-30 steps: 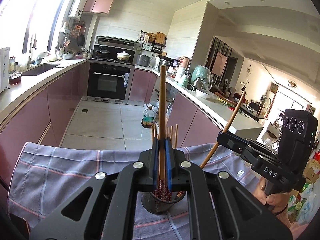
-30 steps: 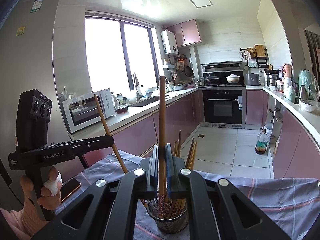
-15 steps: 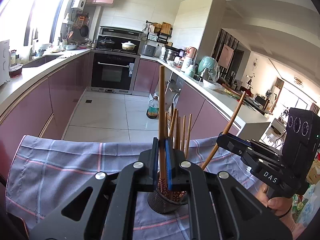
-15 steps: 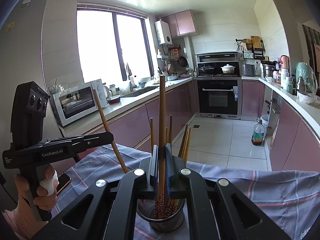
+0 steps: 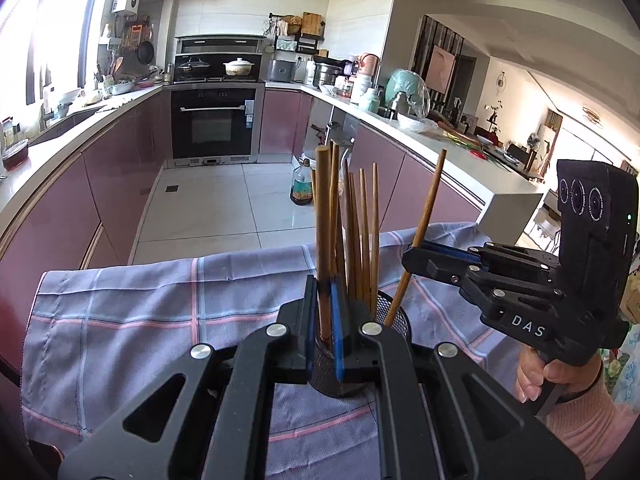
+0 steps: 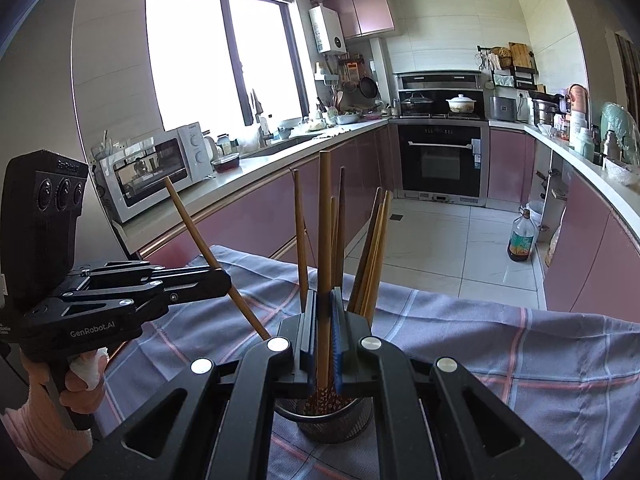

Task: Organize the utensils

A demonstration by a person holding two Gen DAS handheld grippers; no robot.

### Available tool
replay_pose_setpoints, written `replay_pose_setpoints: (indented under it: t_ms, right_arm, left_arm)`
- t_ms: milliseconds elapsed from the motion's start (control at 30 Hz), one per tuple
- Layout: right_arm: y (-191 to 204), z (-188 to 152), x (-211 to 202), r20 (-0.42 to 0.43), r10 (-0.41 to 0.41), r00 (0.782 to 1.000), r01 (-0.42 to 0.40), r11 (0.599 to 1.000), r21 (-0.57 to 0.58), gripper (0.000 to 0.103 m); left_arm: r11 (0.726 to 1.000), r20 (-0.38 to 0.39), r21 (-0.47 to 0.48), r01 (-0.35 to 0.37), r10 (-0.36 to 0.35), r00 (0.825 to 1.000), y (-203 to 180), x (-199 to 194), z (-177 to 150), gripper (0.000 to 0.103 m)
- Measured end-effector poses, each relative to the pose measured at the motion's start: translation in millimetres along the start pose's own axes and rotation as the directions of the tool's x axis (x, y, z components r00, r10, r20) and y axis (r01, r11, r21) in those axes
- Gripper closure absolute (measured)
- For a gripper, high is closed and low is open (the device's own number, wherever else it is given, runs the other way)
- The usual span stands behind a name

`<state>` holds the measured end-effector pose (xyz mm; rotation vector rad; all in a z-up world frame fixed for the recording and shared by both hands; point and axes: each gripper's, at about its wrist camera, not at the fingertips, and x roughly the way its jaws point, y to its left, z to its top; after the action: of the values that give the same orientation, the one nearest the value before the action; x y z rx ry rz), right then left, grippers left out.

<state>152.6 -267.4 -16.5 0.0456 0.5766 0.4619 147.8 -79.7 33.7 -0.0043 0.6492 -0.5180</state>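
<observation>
Now both my grippers pinching one chopstick each: left gripper point(image 5: 324, 334), right gripper point(image 6: 325, 346), tips over mesh holder point(image 6: 324, 420) on checked cloth point(image 6: 520, 344). Lower straight, release once tips inside.

surface: checked cloth point(image 5: 160, 312) | on it: mesh utensil holder point(image 6: 340, 420), upright

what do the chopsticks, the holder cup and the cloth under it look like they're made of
chopsticks: probably wood or bamboo, matte brown, with a red patterned lower end on the one gripped in the right wrist view.
holder cup: seemingly metal mesh, dark, with fine perforations and a solid rim.
cloth: woven fabric, likely cotton, matte lavender with pink and white check lines and soft wrinkles.
</observation>
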Motion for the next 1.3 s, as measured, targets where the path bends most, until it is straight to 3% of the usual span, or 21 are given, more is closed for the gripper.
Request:
replay_pose_setpoints:
  t_ms: [500, 667, 800, 867, 933, 1033, 1100, 1167, 1300]
  right_arm:
    - [-14.2, -0.6, 23.0, -0.047, -0.035, 0.998, 0.037, 0.998, 0.042, 0.096]
    - [-16.4, -4.5, 25.7, -0.049, -0.034, 0.998, 0.037, 0.998, 0.056, 0.093]
    - [-18.3, -7.1, 22.3, -0.038, -0.039, 0.998, 0.041, 0.997, 0.062, 0.08]
    - [-18.0, -9.4, 18.1, -0.025, -0.044, 0.999, 0.046, 0.997, 0.066, 0.066]
    - [-15.7, -11.8, 14.2, -0.014, -0.049, 0.999, 0.05, 0.997, 0.063, 0.064]
    - [-10.1, -18.3, 5.2, 0.01, -0.059, 0.998, 0.058, 0.997, 0.059, 0.053]
    - [-5.7, -23.3, -1.4, 0.026, -0.062, 0.998, 0.061, 0.997, 0.051, 0.046]
    - [0.1, -29.1, -7.7, 0.047, -0.07, 0.996, 0.068, 0.997, 0.041, 0.026]
    - [13.6, -42.7, -16.6, 0.084, -0.104, 0.991, 0.103, 0.995, 0.013, 0.008]
  left_arm:
    - [0.999, -0.052, 0.037, -0.025, 0.027, 0.998, -6.7, 27.1, 4.3, 0.095]
    - [0.999, -0.064, 0.016, -0.033, 0.034, 0.997, -3.1, 35.5, 1.7, 0.085]
    - [0.999, -0.048, 0.001, -0.053, 0.053, 0.997, 0.6, 34.5, -2.9, 0.071]
    - [0.998, -0.035, -0.003, -0.066, 0.066, 0.997, 1.6, 31.7, -6.3, 0.064]
    - [0.997, -0.019, -0.011, -0.082, 0.082, 0.996, 4.0, 27.7, -11.5, 0.054]
    - [0.992, 0.013, -0.035, -0.123, 0.124, 0.992, 8.3, 18.4, -22.2, 0.04]
    - [0.987, 0.048, -0.049, -0.152, 0.154, 0.987, 11.1, 8.8, -30.1, 0.026]
    - [0.978, 0.086, -0.059, -0.2, 0.205, 0.975, 13.7, -2.2, -39.5, 0.012]
    - [0.963, 0.135, -0.084, -0.256, 0.266, 0.955, 18.3, -21.8, -56.2, 0.006]
